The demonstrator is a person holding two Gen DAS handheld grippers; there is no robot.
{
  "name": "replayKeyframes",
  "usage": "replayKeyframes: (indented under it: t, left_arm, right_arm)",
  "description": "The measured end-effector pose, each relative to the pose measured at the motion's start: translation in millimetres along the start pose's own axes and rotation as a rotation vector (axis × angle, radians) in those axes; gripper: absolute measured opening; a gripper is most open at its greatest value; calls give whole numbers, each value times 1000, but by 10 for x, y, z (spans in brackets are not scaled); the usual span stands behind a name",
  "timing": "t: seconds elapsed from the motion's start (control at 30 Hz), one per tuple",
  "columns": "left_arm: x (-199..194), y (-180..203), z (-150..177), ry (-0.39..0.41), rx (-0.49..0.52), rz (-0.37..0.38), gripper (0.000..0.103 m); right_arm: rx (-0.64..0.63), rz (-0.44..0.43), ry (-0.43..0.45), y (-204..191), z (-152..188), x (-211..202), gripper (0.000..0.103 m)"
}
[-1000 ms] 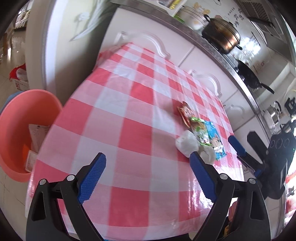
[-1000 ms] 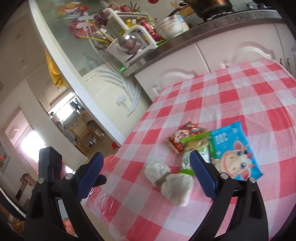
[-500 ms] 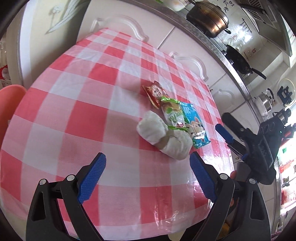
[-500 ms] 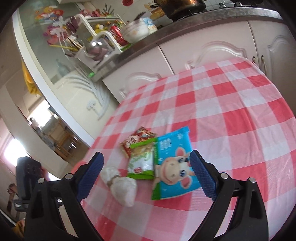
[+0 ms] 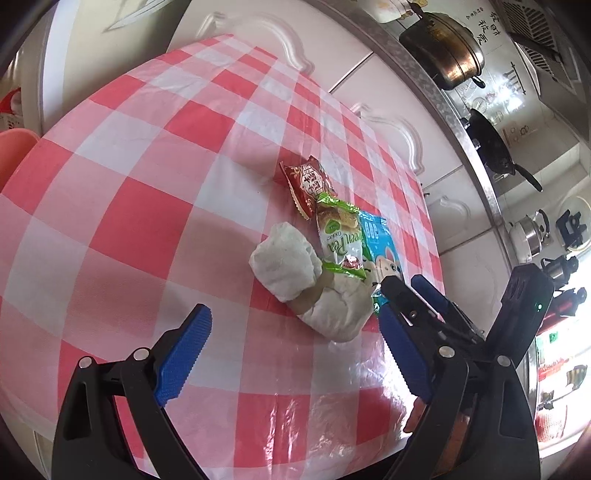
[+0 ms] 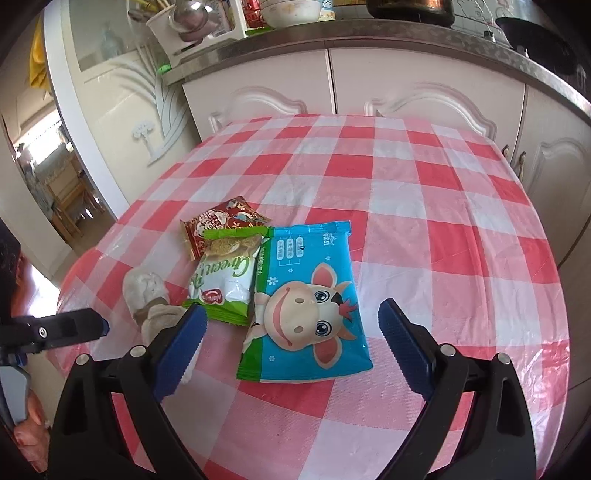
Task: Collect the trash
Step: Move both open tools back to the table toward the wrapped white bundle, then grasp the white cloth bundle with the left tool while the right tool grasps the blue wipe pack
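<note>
Tabletop [image 6: 424,206] under its red-checked cloth carries your trash in one cluster near the front edge. Your right claw [image 6: 291,343] gapes wide and empty over the blue cow packet [image 6: 306,299]; your left claw [image 5: 295,350], equally wide and empty, faces the crumpled white tissue [image 5: 295,273]. Green snack packet [image 6: 225,273] overlaps the smaller red wrapper [image 6: 218,221] behind it.

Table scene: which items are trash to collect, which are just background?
Job items:
blue cow wrapper
green pea snack packet
red snack packet
crumpled white tissue wad

Background:
checked tablecloth
lidded pot
black wok
kettle
bowl
</note>
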State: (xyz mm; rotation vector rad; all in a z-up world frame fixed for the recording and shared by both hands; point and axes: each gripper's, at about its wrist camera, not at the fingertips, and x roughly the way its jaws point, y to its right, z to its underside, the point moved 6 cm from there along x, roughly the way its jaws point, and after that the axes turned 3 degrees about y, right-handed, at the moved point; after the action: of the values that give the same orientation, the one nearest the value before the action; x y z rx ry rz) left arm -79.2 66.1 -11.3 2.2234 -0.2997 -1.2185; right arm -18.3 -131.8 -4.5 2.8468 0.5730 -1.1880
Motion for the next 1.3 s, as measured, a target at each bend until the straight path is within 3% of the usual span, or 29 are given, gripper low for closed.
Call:
replayKeyframes:
  t: [0.4, 0.73, 0.87, 1.03, 1.3]
  left_arm:
    - [284, 145, -49, -20, 51, -74, 91]
    - [441, 226, -118, 6, 225, -228, 91]
    - [429, 203, -156, 16, 269, -265, 86]
    - [347, 135, -274, 48, 327, -339, 86]
    - [314, 73, -246, 24, 310, -329, 87]
  right_arm:
    - [-49, 98, -34, 80, 20, 107, 94]
    - [-22, 137, -44, 247, 22, 156, 94]
    - [1, 148, -43, 334, 12, 159, 94]
    - [-16, 122, -46, 308, 3, 186, 94]
    - [-85, 111, -85, 192, -24, 319, 94]
